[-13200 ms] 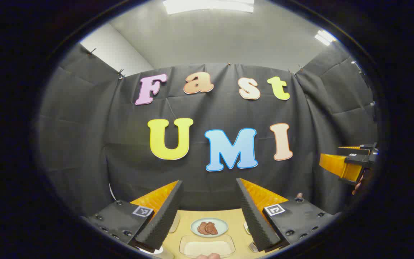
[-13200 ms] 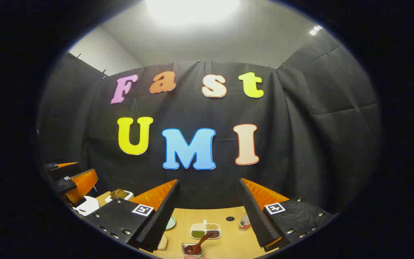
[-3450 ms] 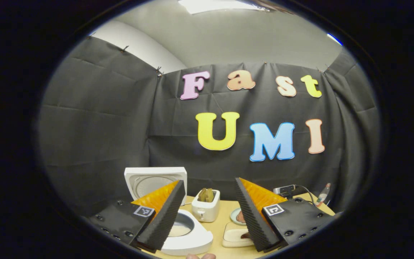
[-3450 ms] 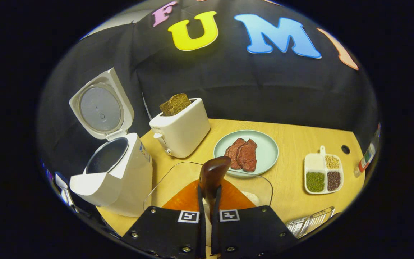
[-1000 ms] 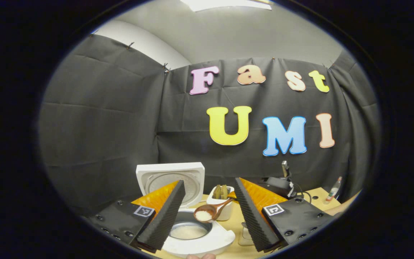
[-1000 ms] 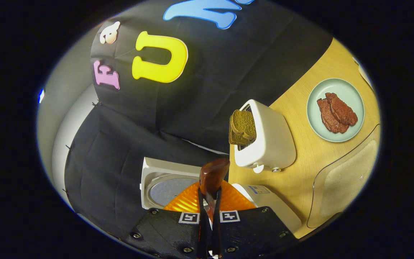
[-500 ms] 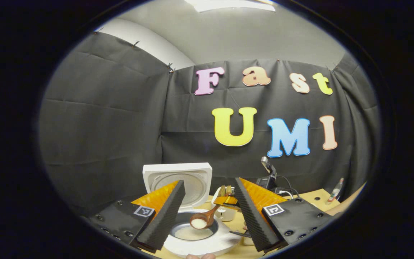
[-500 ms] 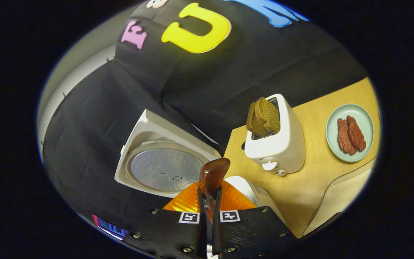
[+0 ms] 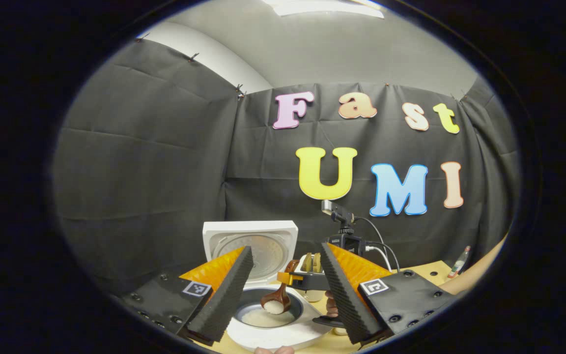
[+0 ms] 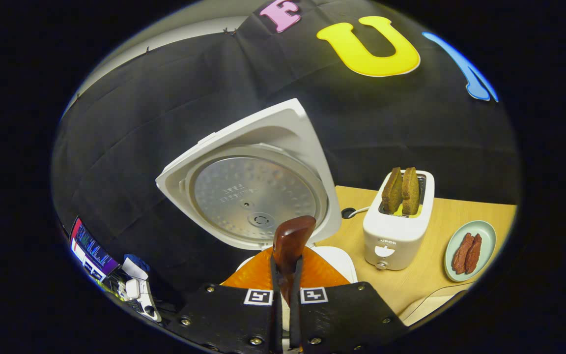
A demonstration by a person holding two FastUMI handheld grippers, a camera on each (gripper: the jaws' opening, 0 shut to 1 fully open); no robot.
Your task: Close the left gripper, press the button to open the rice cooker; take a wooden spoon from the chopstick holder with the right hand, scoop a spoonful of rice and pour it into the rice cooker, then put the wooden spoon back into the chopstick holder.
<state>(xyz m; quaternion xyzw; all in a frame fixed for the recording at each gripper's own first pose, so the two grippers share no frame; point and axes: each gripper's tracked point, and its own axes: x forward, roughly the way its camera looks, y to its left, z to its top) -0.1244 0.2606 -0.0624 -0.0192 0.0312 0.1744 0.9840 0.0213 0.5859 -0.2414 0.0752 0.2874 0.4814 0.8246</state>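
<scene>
Spoon [image 9: 277, 301] of rice over rice cooker [image 9: 283, 330] | right gripper [image 10: 283, 275] clamps handle, left gripper [image 9: 283, 290] open | we tip slowly, centred over pot.

- Rice cooker [image 9: 283, 334]: white body, standing on the tabletop, open. In the left gripper view its round inner pot holds a shallow layer of white rice [image 9: 263, 318].
- Lid [image 10: 258, 182]: hinged up at the back, near upright, grey metal inner plate facing forward; white shell around it.
- Wooden spoon [image 9: 277, 301]: dark brown, glossy. In the left gripper view the bowl hangs over the pot mouth, tipped downward, with a clump of white rice in it; handle rises up and to the right.
- In the right gripper view the spoon's handle end [image 10: 290, 241] sticks up, clamped between that tool's two fingers.
</scene>
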